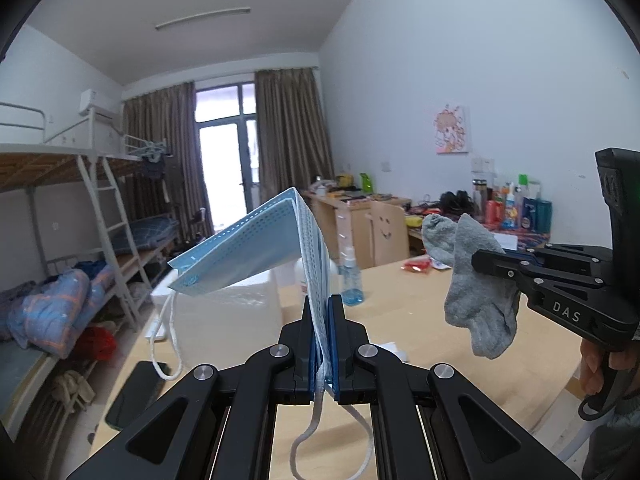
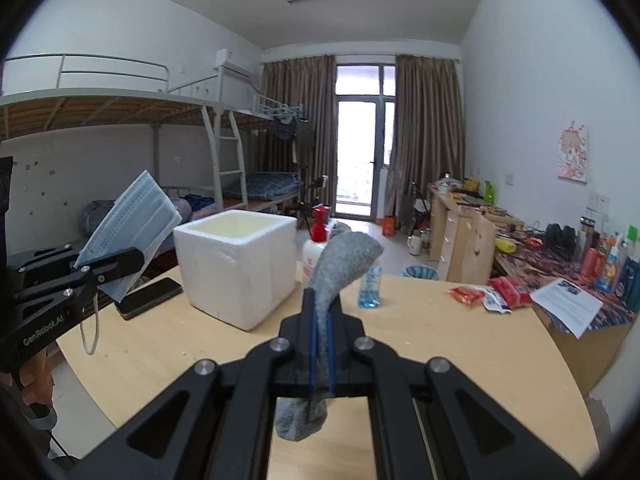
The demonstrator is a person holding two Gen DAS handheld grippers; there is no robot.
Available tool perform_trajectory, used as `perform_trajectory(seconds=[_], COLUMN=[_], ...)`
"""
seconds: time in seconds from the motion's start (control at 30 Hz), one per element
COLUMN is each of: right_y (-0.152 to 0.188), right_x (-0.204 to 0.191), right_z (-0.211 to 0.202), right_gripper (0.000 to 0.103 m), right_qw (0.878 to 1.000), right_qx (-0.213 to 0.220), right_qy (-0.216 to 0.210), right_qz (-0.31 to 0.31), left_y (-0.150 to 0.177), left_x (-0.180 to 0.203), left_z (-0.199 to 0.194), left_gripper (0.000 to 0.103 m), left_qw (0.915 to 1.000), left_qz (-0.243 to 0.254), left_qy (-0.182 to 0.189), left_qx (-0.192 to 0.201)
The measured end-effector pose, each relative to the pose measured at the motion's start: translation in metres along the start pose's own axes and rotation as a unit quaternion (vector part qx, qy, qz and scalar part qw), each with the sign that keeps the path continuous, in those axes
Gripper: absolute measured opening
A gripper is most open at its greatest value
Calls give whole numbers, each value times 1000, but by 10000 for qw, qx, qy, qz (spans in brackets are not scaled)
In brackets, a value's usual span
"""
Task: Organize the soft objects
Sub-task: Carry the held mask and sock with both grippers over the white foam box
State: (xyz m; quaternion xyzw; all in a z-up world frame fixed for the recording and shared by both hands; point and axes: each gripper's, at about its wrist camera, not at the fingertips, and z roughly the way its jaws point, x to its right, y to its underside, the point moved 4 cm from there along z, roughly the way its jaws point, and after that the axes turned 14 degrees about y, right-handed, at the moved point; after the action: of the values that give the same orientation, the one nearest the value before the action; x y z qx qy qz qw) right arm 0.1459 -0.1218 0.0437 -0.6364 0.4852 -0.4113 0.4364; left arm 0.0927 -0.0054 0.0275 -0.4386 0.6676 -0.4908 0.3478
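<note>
Blue face masks (image 1: 248, 248) are clamped in left gripper (image 1: 323, 308); grey sock (image 2: 340, 264) is pinched in right gripper (image 2: 321, 312). Both are held above the table (image 2: 440, 344), foam box (image 2: 236, 264) near its far-left corner.

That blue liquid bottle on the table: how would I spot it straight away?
Find the white foam box on the wooden table. To its right stands a white bottle with a red pump, and next to that the small clear bottle. Only this one is see-through with blue liquid at its bottom.
</note>
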Motion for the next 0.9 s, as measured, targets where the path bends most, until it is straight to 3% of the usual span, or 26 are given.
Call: perform_trajectory(seconds=[0.6,0.9], right_y=[-19,-25], right_x=[-82,-111], right_z=[23,32], right_gripper=[6,6], right_qw=[9939,9884], right_qx=[164,175], right_qy=[-1013,-1418], right_qz=[-395,-508], left_y=[6,9], left_x=[-64,-79], left_z=[-28,-34], left_gripper=[5,5], left_qw=[9921,9885], left_qz=[-415,-509], left_qy=[-1186,-1427], left_qx=[44,-28])
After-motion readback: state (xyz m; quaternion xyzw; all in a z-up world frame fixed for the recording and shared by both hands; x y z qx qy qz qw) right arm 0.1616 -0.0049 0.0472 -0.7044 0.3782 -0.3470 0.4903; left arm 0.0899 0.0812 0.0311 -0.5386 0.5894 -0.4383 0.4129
